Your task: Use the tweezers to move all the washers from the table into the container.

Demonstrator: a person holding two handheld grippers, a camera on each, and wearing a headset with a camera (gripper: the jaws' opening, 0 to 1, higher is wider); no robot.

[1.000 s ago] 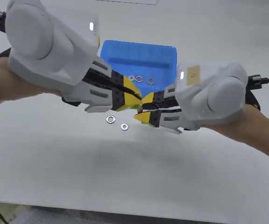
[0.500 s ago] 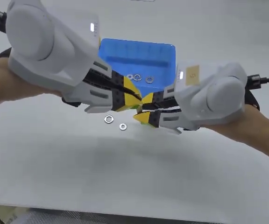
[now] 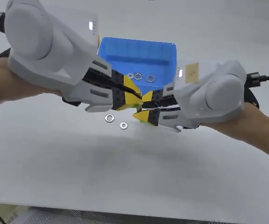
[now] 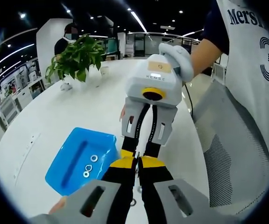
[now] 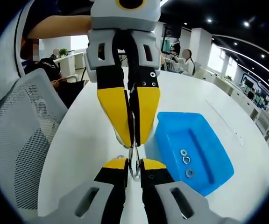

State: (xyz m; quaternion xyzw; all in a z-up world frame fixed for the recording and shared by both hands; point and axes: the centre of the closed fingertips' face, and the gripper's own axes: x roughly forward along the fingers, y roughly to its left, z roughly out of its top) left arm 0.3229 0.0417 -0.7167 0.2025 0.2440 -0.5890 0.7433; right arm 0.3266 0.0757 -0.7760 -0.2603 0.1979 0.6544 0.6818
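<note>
The container (image 3: 139, 50), a shallow blue rectangular tray, sits flat on the white table with three small silver washers (image 3: 138, 76) clustered on its floor toward its 6 o'clock edge. Two more loose washers (image 3: 109, 118) lie flat on the table just outside, at about 7 o'clock from the tray, close together but not touching. The tweezers (image 5: 133, 151), thin and silvery, are pinched between the yellow jaws of the left gripper (image 5: 130, 139) and reach the right gripper (image 5: 134, 164).

Bright, even overhead light; soft faint shadows; strong fisheye warping at edges.
</note>
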